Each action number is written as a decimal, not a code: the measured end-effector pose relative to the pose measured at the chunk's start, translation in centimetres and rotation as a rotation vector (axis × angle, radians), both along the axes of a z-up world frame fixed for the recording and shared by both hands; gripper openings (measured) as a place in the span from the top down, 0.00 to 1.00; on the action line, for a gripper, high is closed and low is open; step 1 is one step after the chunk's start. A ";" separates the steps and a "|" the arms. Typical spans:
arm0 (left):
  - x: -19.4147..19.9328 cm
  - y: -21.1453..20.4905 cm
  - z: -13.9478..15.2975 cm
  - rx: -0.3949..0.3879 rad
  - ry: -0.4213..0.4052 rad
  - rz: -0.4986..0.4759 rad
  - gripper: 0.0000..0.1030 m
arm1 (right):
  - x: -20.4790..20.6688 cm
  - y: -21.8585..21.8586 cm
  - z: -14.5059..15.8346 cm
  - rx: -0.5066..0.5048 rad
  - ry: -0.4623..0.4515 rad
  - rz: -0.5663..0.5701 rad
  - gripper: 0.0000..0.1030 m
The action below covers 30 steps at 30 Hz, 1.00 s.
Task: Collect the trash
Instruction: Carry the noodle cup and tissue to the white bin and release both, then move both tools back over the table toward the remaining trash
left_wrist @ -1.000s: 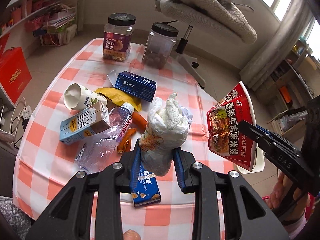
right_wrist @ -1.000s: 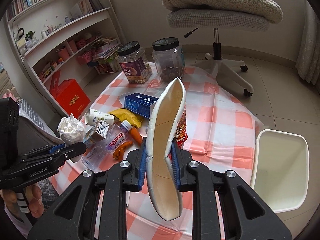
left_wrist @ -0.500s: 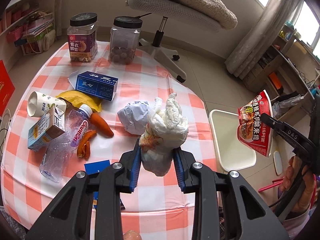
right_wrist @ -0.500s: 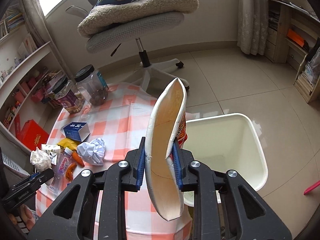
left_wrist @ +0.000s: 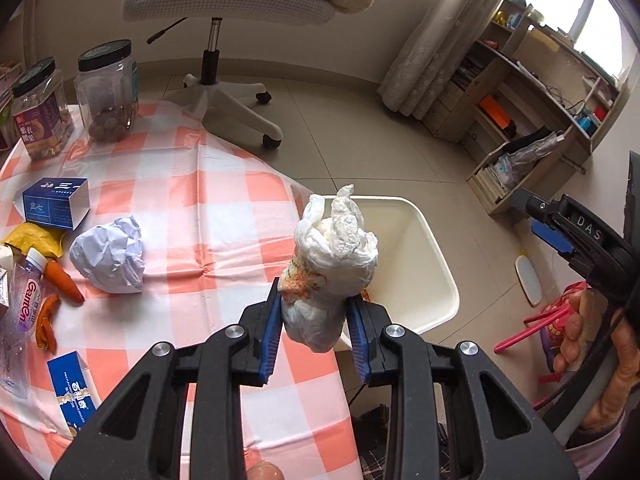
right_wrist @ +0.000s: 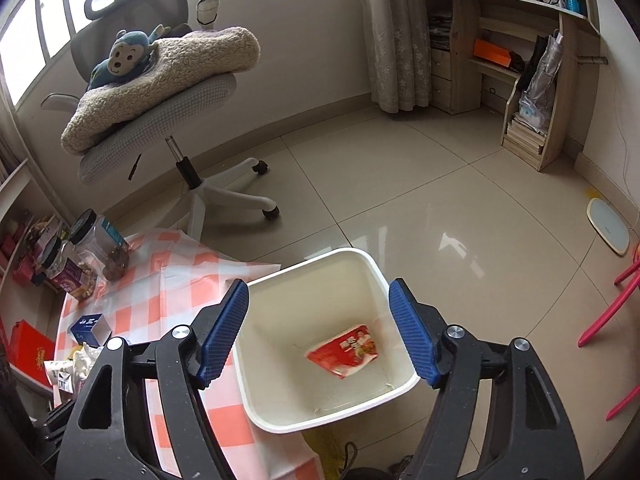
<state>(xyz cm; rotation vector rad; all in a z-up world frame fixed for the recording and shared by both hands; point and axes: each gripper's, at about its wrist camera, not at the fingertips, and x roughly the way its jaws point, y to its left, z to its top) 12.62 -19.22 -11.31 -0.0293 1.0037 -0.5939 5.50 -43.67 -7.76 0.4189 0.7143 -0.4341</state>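
My left gripper (left_wrist: pixel 314 332) is shut on a white tied plastic bag of trash (left_wrist: pixel 332 268), held above the table's right edge next to the white bin (left_wrist: pixel 432 264). My right gripper (right_wrist: pixel 320 332) is open and empty, directly above the white bin (right_wrist: pixel 360 264). The red noodle bowl (right_wrist: pixel 344 350) lies on the bin's bottom. The right gripper also shows at the right of the left wrist view (left_wrist: pixel 560 228). On the checked table (left_wrist: pixel 224 200) lie a crumpled paper ball (left_wrist: pixel 110 254), a blue box (left_wrist: pixel 56 202), a carrot (left_wrist: pixel 62 286), a plastic bottle (left_wrist: pixel 18 312) and a blue biscuit packet (left_wrist: pixel 74 390).
Two black-lidded jars (left_wrist: pixel 108 88) stand at the table's far side. An office chair (right_wrist: pixel 176 112) with a blanket and a monkey toy stands beyond the table. A shelf unit (right_wrist: pixel 540 80) is at the right wall. Red chair legs (right_wrist: pixel 612 312) are right of the bin.
My right gripper moved over the bin and opened; the noodle bowl dropped into the bin. My left gripper carried the plastic bag right, toward the bin.
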 end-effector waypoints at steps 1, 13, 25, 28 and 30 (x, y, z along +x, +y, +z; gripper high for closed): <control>0.1 -1.0 -0.2 0.005 -0.001 -0.007 0.71 | -0.2 -0.6 0.0 -0.005 -0.001 -0.017 0.30; 0.9 -12.1 -0.2 0.054 -0.024 -0.105 0.48 | -3.2 -5.8 0.3 0.000 -0.029 -0.171 0.22; -0.7 -7.5 3.7 0.160 -0.319 0.122 0.14 | -3.3 -1.6 2.0 -0.207 -0.071 -0.188 0.07; -1.2 -5.0 4.9 0.169 -0.404 0.224 0.13 | -3.0 0.4 2.1 -0.241 -0.076 -0.176 0.07; -1.5 -3.3 5.4 0.173 -0.456 0.287 0.11 | -2.5 1.8 2.1 -0.260 -0.071 -0.158 0.07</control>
